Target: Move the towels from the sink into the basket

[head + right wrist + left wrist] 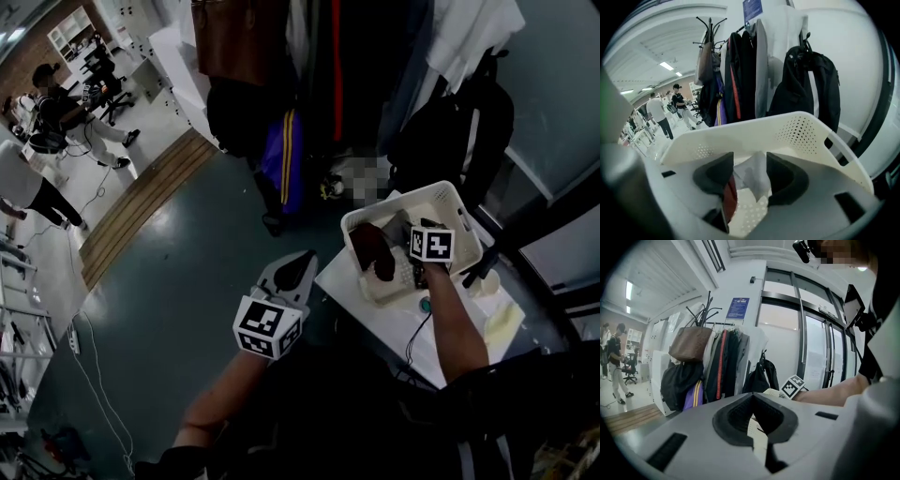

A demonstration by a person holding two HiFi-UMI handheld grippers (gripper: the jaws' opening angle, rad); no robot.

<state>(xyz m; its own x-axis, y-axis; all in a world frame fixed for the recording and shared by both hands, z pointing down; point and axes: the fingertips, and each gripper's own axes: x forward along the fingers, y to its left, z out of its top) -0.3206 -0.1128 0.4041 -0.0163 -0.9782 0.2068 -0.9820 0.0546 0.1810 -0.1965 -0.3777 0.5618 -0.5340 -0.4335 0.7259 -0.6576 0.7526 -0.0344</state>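
From the head view, the white basket (450,199) stood on the white bench (422,328), and a dark brown towel (372,248) lay inside it against the near wall. The right claw (420,246) hung over the basket's middle, its marker cube uppermost. The left claw (295,269) was held off the bench's edge over the dark floor (187,281), well apart from the basket. Behind the bench stood a coat rack (281,56) hung with jackets and bags.

In the left gripper view, the left claw (752,401) had its dark pads only a little apart, with nothing between them. Beyond it showed the coat rack (719,362) and, to the right, the marker cube (793,386) of the other gripper on the person's forearm (829,392).

In the right gripper view, the right claw (750,173) was clamped on a pale towel (752,176), the cloth filling the space between the two pads and hanging inside the basket (787,133). The dark towel (730,199) showed just beside the left pad, lower down. Past the perforated rim were the coat rack (740,75), a black backpack (806,79) and people (658,112) in the far room.
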